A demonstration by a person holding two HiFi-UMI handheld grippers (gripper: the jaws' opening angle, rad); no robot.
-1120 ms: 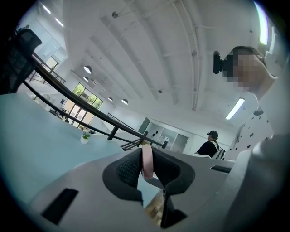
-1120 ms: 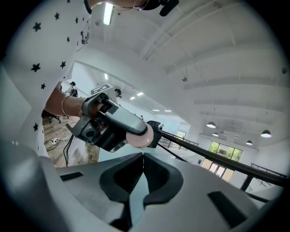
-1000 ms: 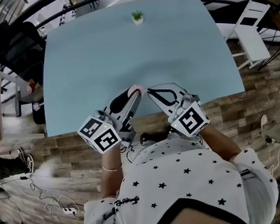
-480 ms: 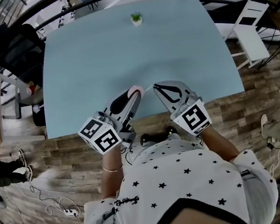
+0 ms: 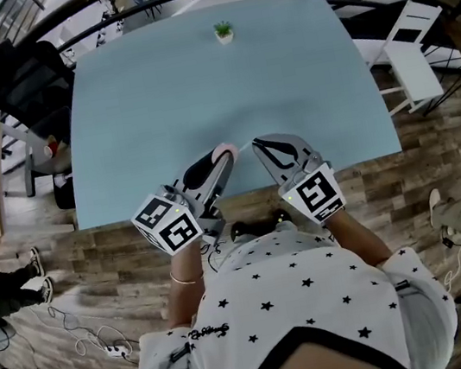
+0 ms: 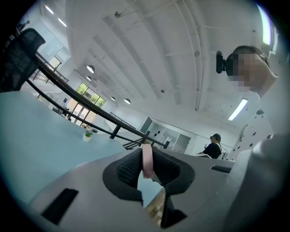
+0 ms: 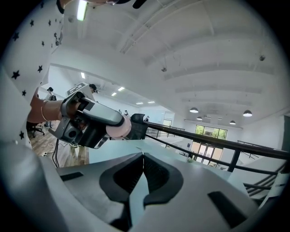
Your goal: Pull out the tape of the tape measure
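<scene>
Head view: at the table's (image 5: 196, 80) near edge, left claw (image 5: 221, 156) is clamping the measure (image 6: 147, 161); right claw (image 7: 143, 155), closed, is pinching the tape (image 5: 243, 144).

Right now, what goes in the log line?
left gripper: shut on pink tape measure | right gripper: shut on tape | tape: short stretch out

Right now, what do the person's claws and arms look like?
The left claw and right claw are light grey tapered shells with black ribbed pads. Each carries a black-and-white marker cube. The person wears a white, black-starred shirt and a thin bracelet.
</scene>
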